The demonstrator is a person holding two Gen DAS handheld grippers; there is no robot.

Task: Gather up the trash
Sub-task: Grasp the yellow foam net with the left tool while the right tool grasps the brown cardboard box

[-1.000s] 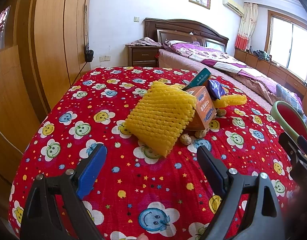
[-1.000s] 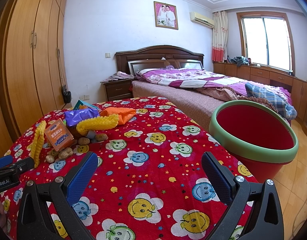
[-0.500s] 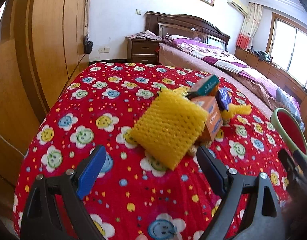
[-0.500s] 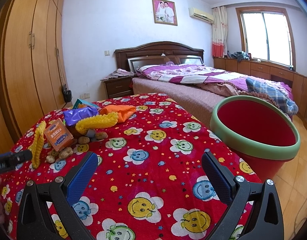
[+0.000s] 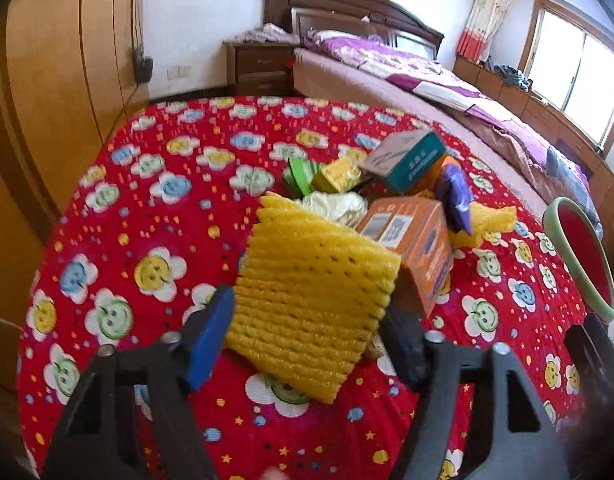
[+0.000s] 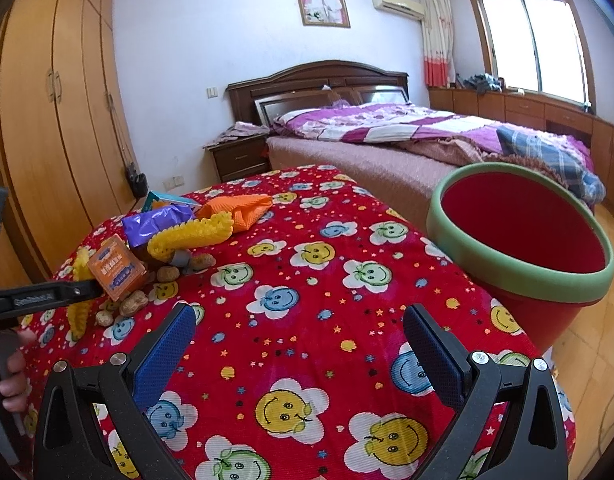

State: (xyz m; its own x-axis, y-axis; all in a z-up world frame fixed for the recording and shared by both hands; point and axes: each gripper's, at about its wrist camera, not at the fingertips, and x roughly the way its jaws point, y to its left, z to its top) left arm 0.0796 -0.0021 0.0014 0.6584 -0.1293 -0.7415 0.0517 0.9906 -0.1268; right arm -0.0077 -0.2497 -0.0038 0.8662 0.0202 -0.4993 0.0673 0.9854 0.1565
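Since a second ago, the left gripper (image 5: 307, 344) has been brought forward until the yellow foam net (image 5: 311, 296) lies between its open jaws, not yet clamped. That net leans on the orange box (image 5: 423, 252) at the near edge of the trash pile, so it is judged the easiest first pick. The right gripper (image 6: 299, 348) is held open and empty over the desk (image 6: 307, 280), the red bin (image 6: 523, 240) standing right of it, ready for drops.
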